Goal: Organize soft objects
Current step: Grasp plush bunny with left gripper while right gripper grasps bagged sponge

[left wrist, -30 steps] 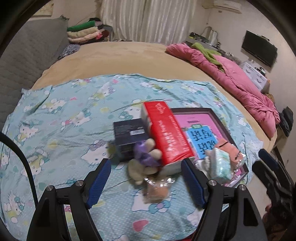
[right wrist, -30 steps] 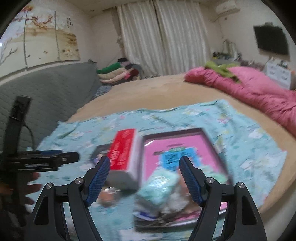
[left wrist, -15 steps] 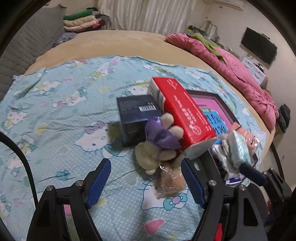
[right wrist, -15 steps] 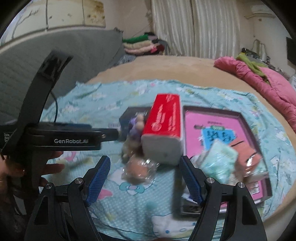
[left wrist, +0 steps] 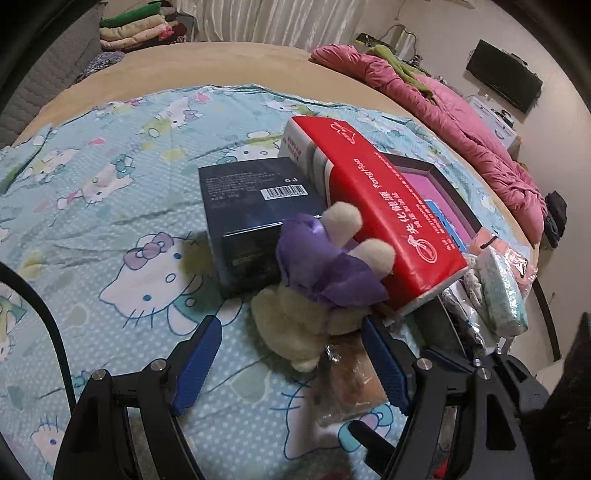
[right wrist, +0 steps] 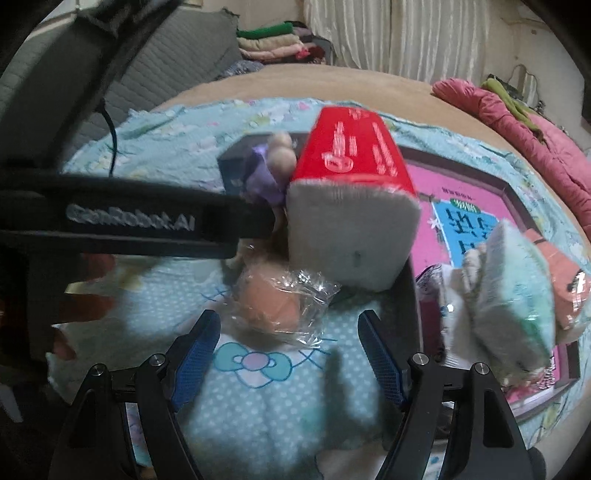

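Hiding behind the left gripper [right wrist: 255, 221], plush toy [right wrist: 269, 173]; view blurred.

A wide bed [left wrist: 229, 62] with a tan cover fills the middle of the frame. White curtains [left wrist: 258, 18] hang at top centre, folded clothes [left wrist: 136, 29] lie upper left, and a dark television [left wrist: 504, 75] hangs upper right on a pale wall [left wrist: 436, 22].

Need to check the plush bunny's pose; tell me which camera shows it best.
Left wrist view: the plush bunny lies unobstructed between dark box and red pack. In the right wrist view it is blurred, mostly hidden behind the left gripper.
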